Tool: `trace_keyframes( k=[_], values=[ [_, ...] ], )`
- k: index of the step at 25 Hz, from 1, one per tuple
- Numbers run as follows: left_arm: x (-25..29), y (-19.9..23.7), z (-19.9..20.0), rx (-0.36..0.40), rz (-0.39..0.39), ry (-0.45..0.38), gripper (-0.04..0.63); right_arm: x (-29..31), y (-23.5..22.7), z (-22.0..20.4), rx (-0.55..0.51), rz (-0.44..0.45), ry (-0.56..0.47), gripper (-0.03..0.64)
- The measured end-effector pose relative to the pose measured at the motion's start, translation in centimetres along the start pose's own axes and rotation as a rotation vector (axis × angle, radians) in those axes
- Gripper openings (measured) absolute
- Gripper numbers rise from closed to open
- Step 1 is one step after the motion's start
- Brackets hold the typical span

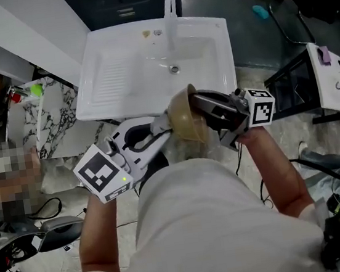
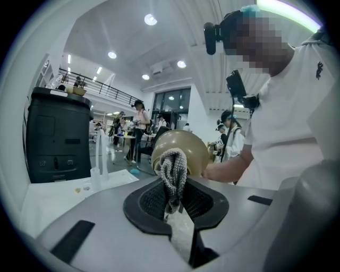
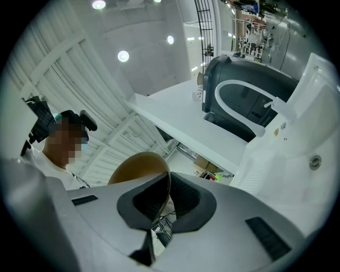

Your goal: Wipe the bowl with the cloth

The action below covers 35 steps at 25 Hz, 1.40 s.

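A tan bowl (image 1: 188, 122) hangs in the air in front of the person, just short of the white sink's near edge. My right gripper (image 1: 200, 117) is shut on the bowl's rim (image 3: 166, 186), which runs between its dark pads. My left gripper (image 1: 169, 121) comes in from the left, shut on a grey knitted cloth (image 2: 173, 172). The bunched cloth pokes out past the pads and rests against the bowl's rounded outside (image 2: 188, 149). In the head view the cloth is hidden behind the bowl.
A white sink (image 1: 118, 70) with a drainboard, basin drain (image 1: 174, 69) and white tap (image 1: 169, 5) stands right ahead. A marbled counter (image 1: 49, 117) lies to its left, a black stand (image 1: 294, 88) to its right. Cables and gear litter the floor. People stand in the background.
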State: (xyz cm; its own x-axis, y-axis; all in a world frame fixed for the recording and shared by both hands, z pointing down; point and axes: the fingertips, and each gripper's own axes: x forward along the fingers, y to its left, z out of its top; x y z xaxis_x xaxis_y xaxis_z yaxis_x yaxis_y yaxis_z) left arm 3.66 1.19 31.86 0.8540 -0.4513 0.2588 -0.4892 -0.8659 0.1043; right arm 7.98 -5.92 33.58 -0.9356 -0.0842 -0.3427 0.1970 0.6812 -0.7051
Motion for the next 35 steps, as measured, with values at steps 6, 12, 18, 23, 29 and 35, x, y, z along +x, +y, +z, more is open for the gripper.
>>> trace_keyframes(
  k=[6,12,18,23,29,35],
  values=[
    [0.2,-0.8,-1.2,-0.004,-0.041,0.035,0.057,0.4,-0.3,0.3,0.01,-0.014,-0.017,0.023],
    [0.5,0.2,-3.3,0.004,-0.044,0.092,0.057,1.3,-0.2,-0.5,0.008,-0.02,-0.005,0.023],
    [-0.1,2.6,-4.6,-0.026,0.004,0.076,0.057,2.0,-1.0,-2.3,0.001,-0.044,0.031,0.023],
    [-2.0,6.0,-4.5,-0.063,0.075,0.025,0.057,3.7,-2.8,-2.9,-0.015,-0.084,0.078,0.023],
    [-5.4,10.8,-4.6,-0.102,0.119,-0.021,0.057,7.2,-6.0,-2.9,-0.014,-0.135,0.097,0.023],
    [-9.1,16.7,-4.5,-0.135,0.181,-0.058,0.057,10.5,-10.1,-2.6,-0.033,-0.233,0.124,0.023]
  ],
)
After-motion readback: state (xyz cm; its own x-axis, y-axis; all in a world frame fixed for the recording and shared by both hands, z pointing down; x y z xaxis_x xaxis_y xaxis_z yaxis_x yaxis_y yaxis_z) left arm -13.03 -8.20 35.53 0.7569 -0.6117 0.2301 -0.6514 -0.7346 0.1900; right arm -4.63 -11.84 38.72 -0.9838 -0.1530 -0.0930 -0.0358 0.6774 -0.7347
